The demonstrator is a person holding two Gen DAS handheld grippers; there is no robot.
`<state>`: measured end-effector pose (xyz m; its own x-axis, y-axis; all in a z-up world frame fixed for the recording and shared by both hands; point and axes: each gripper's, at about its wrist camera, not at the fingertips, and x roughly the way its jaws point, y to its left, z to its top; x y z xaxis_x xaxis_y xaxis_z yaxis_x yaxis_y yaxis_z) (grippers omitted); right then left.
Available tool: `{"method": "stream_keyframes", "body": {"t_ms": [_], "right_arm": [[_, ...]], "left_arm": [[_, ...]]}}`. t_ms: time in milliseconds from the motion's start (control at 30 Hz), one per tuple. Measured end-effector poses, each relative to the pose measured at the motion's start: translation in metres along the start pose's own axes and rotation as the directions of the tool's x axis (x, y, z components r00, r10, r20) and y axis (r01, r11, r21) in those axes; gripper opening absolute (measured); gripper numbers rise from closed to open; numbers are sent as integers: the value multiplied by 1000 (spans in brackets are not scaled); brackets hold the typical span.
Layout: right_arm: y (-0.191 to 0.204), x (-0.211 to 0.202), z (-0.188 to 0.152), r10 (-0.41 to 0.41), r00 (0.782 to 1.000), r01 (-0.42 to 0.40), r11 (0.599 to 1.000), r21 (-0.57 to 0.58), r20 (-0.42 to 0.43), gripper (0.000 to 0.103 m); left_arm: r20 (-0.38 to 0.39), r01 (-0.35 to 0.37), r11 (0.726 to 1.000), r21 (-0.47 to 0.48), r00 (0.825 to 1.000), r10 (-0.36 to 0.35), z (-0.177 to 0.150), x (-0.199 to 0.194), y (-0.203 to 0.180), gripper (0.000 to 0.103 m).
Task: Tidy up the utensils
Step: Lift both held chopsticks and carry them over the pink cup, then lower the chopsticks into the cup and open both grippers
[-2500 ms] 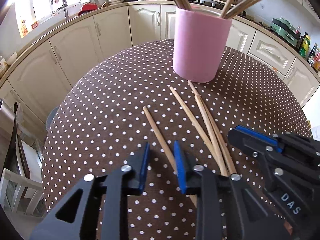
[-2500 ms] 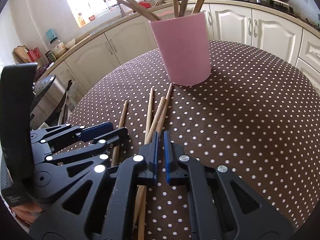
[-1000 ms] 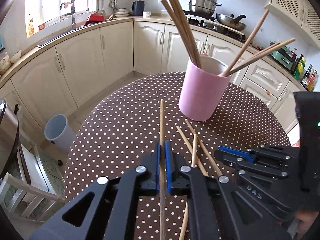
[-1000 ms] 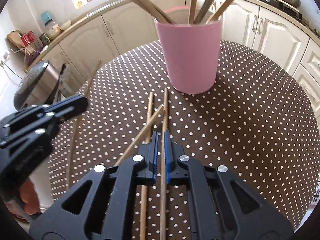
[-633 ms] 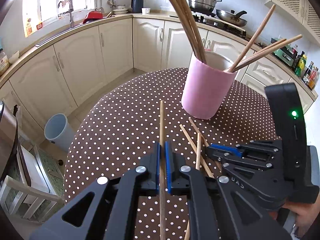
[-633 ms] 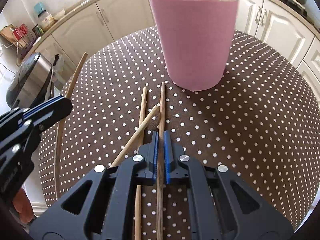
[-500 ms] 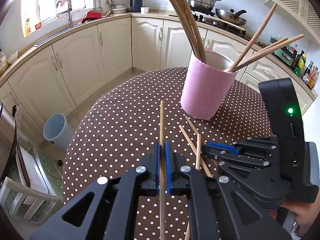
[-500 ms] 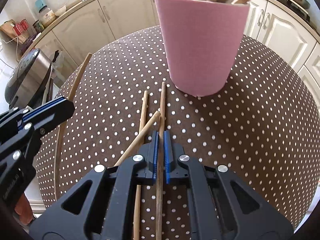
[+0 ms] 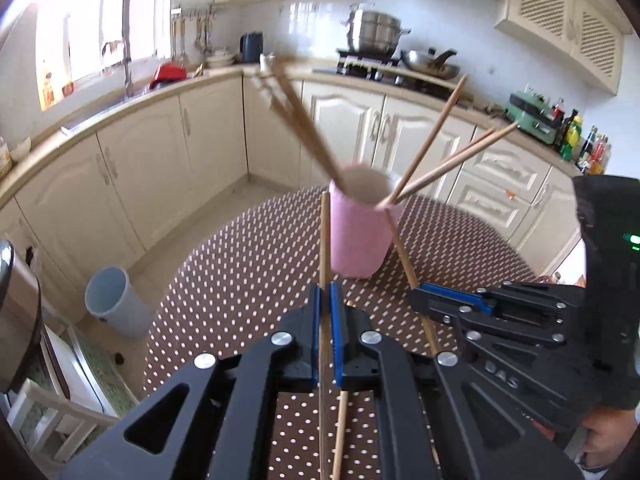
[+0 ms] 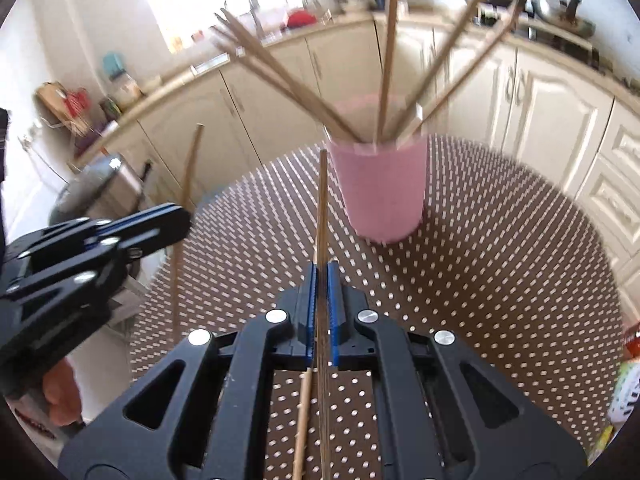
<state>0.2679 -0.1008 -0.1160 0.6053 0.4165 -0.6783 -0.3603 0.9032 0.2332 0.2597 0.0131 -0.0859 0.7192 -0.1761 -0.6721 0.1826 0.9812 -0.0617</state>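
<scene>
A pink cup (image 9: 360, 232) (image 10: 382, 192) stands on the brown polka-dot table (image 9: 240, 280) and holds several wooden chopsticks (image 9: 304, 124) (image 10: 388, 48). My left gripper (image 9: 325, 300) is shut on one chopstick (image 9: 324, 236), held above the table and pointing at the cup's left rim. My right gripper (image 10: 321, 280) is shut on another chopstick (image 10: 321, 208), also raised and pointing at the cup's left side. The right gripper also shows in the left wrist view (image 9: 424, 300), and the left gripper shows in the right wrist view (image 10: 176, 220). One chopstick (image 9: 340, 420) (image 10: 302, 420) lies on the table below.
Cream kitchen cabinets (image 9: 168, 148) curve around behind the table. A grey bin (image 9: 112, 300) stands on the floor at the left. A white chair (image 9: 44, 416) is at the lower left. Pots sit on the stove (image 9: 376, 40) at the back.
Both grippers have risen well above the table, each with its chopstick, and now face the cup more level. The right gripper's chopstick has come off the table.
</scene>
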Motion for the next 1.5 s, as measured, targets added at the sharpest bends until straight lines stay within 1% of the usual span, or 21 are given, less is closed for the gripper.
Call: {"method": "stream_keyframes", "body": {"t_ms": [133,233,467,667,867,967,1067,1167,1367,1467,1500], "right_arm": [[0,-46,3,26,994,-23,999,-23,106,6],[7,-76,5,28,982,-18,998,-52,188,6],[13,-110,17,22,955,5,996,-88,297,6],[19,-128,40,17,933,25,993,-113,360,6],[27,-131,64,6,909,56,989,-137,416,6],[27,-127,76,-9,900,78,987,-141,437,6],[24,-120,85,-15,899,84,987,-140,437,6],[21,-115,92,-26,894,97,986,-136,447,6],[14,-110,102,-60,874,136,983,-125,483,6],[10,-107,103,-77,866,153,981,-115,493,6],[8,-105,103,-79,868,154,982,-114,490,6]], "left_arm": [[71,9,1000,10,997,-9,10,-31,-11,6],[124,10,1000,10,992,-11,16,-51,-16,6],[237,20,1000,-17,971,-15,36,-83,-19,6],[294,28,999,-40,956,-15,61,-92,-18,6],[375,45,997,-69,927,-16,90,-96,-17,6],[399,49,996,-74,917,-15,104,-94,-17,6],[405,51,997,-63,914,-21,117,-87,-19,6],[411,58,996,-67,911,-25,128,-79,-17,6],[432,84,991,-107,902,-30,139,-61,-14,6],[422,76,990,-116,907,-20,137,-47,-13,6],[416,78,990,-115,909,-23,136,-42,-12,6]]}}
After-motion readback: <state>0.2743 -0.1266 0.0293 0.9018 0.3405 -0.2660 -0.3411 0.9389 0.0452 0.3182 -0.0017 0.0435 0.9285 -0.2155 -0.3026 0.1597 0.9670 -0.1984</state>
